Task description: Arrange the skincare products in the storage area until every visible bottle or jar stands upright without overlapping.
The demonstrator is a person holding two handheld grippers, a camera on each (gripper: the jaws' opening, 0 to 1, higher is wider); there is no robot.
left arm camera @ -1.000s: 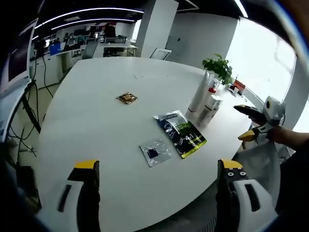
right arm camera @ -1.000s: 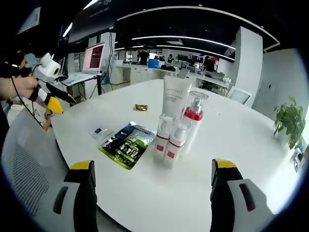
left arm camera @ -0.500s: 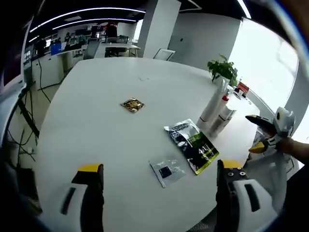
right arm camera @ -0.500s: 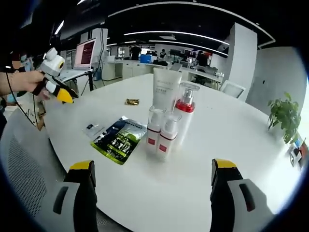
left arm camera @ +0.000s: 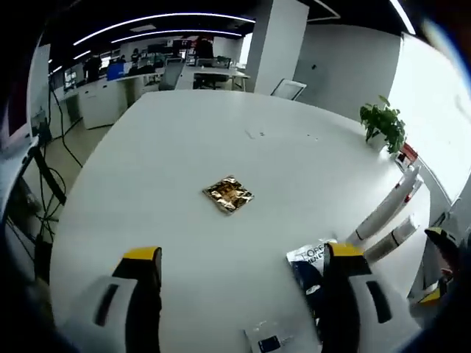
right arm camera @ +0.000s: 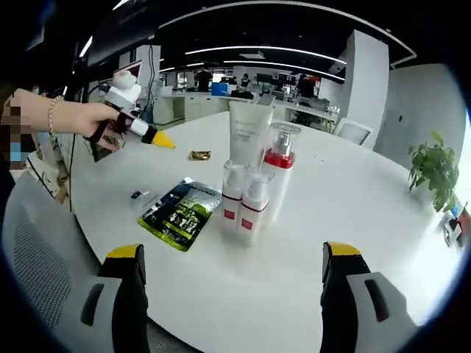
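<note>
4 upright bottles point(right arm camera: 252, 193) cluster mid-counter point(right arm camera: 353, 243), beside a flat sachet point(right arm camera: 179, 214). They look light, rigid, slick and tippy; grip low on the body. Both hand-held grippers, left point(left arm camera: 243, 294) and right point(right arm camera: 228, 294), gape empty.

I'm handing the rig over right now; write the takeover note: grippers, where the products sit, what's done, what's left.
Left gripper: jaws open, empty, held above the table near the gold packet.
Right gripper: jaws open, empty, facing the product cluster.
Products: tube, pump bottle and two small bottles stand upright, bunched close together mid-table.
Beside them lie a dark pouch and a small sachet, flat.
Done: all four stand upright.
Left: check spacing; nothing gripped yet.
</note>
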